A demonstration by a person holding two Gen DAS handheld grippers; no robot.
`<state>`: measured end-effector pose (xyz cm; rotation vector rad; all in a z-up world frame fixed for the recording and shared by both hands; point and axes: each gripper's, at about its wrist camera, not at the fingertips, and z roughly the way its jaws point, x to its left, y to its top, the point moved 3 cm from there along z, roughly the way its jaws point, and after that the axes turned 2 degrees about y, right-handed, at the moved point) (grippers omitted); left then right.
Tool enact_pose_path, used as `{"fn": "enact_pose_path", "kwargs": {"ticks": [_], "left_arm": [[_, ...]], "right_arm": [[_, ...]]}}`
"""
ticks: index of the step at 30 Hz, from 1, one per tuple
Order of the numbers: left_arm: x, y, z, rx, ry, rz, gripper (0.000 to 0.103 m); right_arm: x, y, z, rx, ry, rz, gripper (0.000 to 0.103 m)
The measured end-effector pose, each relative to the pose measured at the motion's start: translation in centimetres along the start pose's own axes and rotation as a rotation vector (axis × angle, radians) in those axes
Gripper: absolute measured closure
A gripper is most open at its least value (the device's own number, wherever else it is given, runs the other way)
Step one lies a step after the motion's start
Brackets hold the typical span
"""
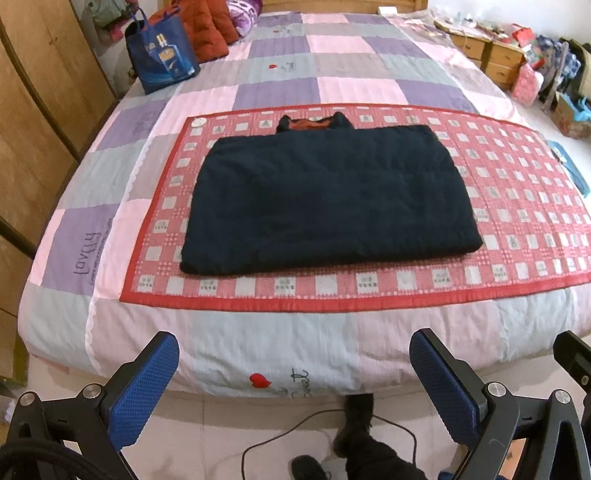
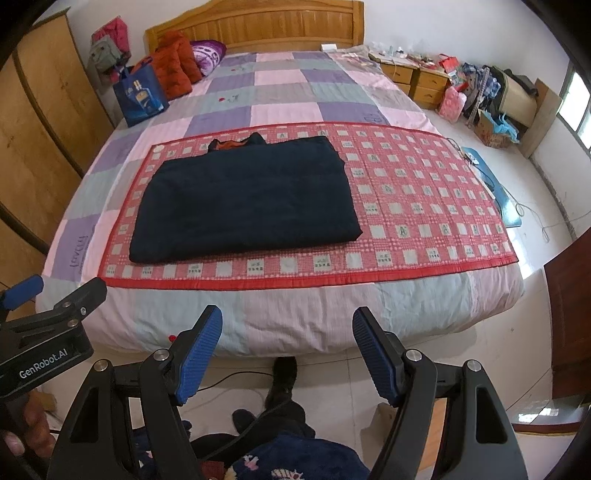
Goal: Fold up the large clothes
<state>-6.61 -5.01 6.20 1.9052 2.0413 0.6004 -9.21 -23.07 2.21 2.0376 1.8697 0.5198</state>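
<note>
I hold both grippers back at the foot of the bed [image 1: 258, 354], jaws wide apart and empty: left gripper [image 1: 293, 387], right gripper [image 2: 288, 354]. The dark garment [image 1: 325, 199] lies folded into a rectangle on the red checked mat [image 1: 517, 206], well apart from both. For another fold, I'd pinch the two near corners together and lift evenly.

Bedroom w/ wooden headboard [image 2: 255, 26], wardrobe [image 2: 40, 122] along left wall, 2 wooden nightstands [image 2: 415, 79] at right. Pale tiled floor [image 2: 535, 206], white walls, daylight thru window [image 2: 576, 107] far right.
</note>
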Motion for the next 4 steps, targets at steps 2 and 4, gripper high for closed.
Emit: {"fn": "enact_pose_path", "kwargs": {"ticks": [2, 4], "left_arm": [[-0.09, -0.04, -0.11, -0.004, -0.001, 0.007, 0.000], [0.12, -0.02, -0.13, -0.001, -0.007, 0.016, 0.000]], "right_arm": [[-0.01, -0.01, 0.01, 0.002, -0.001, 0.002, 0.026], [-0.15, -0.06, -0.06, 0.002, 0.001, 0.001, 0.026]]}}
